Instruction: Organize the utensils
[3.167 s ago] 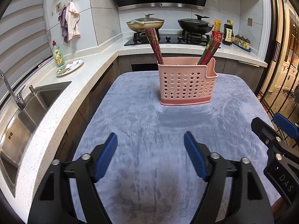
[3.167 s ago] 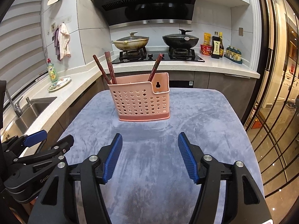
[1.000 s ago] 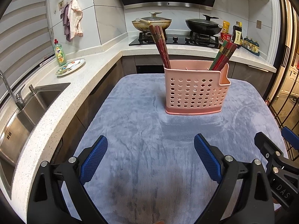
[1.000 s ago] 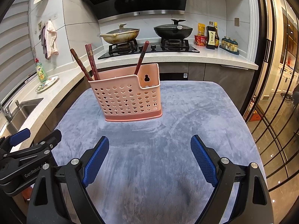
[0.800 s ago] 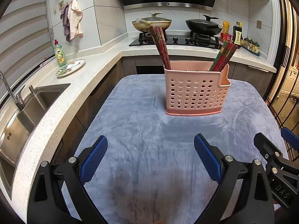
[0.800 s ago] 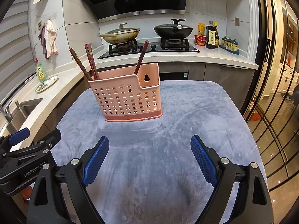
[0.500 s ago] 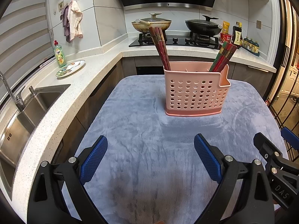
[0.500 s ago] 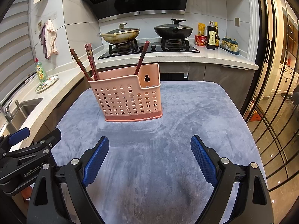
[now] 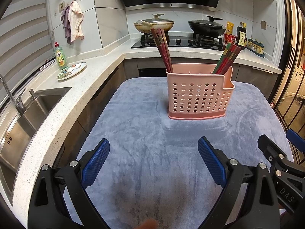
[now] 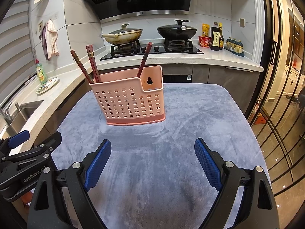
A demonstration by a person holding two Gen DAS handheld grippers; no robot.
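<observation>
Both the left gripper (image 9: 153,161) and the right gripper (image 10: 152,161) hang wide open and empty over the bare grey cloth (image 9: 152,133) on the desk, well short of the holder (image 9: 199,93). That pink holder stands upright farther back on the cloth. Chopsticks (image 9: 164,51) lean in its left and right ends, so the sorting looks finished and nothing needs gripping.

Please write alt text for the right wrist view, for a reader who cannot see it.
A pink holder with chopsticks stands on a grey cloth, beyond the open, empty right gripper. The left gripper shows at the left edge.
</observation>
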